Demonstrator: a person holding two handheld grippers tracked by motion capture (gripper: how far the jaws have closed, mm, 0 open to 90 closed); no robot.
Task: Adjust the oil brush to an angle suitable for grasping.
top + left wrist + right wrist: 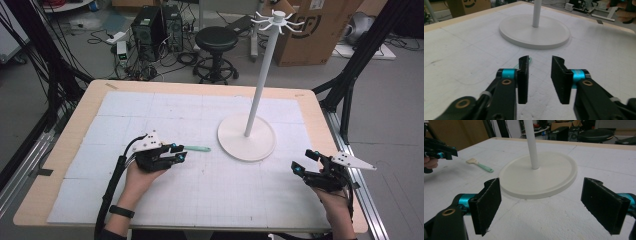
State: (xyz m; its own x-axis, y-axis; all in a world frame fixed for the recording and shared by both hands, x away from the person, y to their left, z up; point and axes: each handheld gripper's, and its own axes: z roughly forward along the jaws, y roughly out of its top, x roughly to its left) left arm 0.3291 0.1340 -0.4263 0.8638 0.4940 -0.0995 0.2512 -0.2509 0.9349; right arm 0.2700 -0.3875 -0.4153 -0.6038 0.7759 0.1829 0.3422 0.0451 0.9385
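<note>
A white stand (246,137) with a round base and a tall pole rises right of the desk's (60,145) middle; nothing lies between it and the left gripper (181,152). A small brush with a mint-green handle (196,148) lies left of the base, just past the left gripper's tips; those jaws are partly apart, holding nothing, with the handle outside one jaw. The right gripper (305,162), near the right edge, gapes wide and empty.
</note>
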